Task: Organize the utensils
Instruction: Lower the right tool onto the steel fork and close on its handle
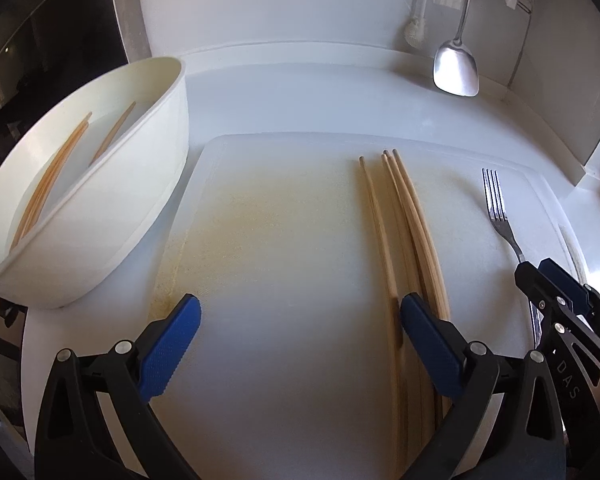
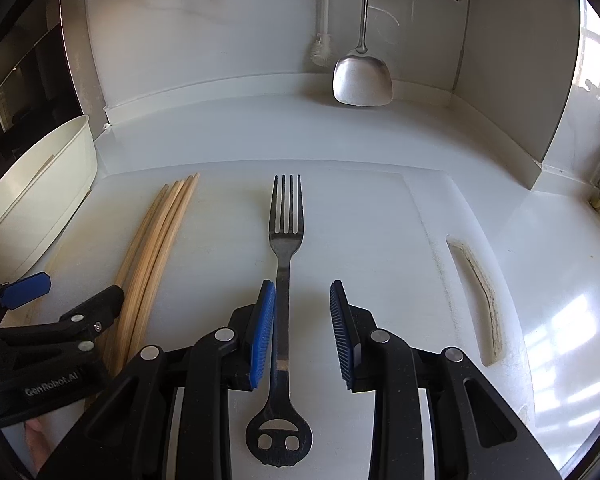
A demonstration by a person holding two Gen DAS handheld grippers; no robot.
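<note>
The right claw stands apart around the fork lying on the board. The left claw gapes wide beside the chopsticks; others lie in the bowl.

A cutting board lay on the counter. A bundle of chopsticks lay lengthwise on the board, with a fork on the board to their right, apart from them, tines pointing toward the back wall. A divided container stood off the board's left edge, with further chopsticks in its compartments. Behind the board, at the back right, a spatula hung against the wall, a brush just left of it.
</note>
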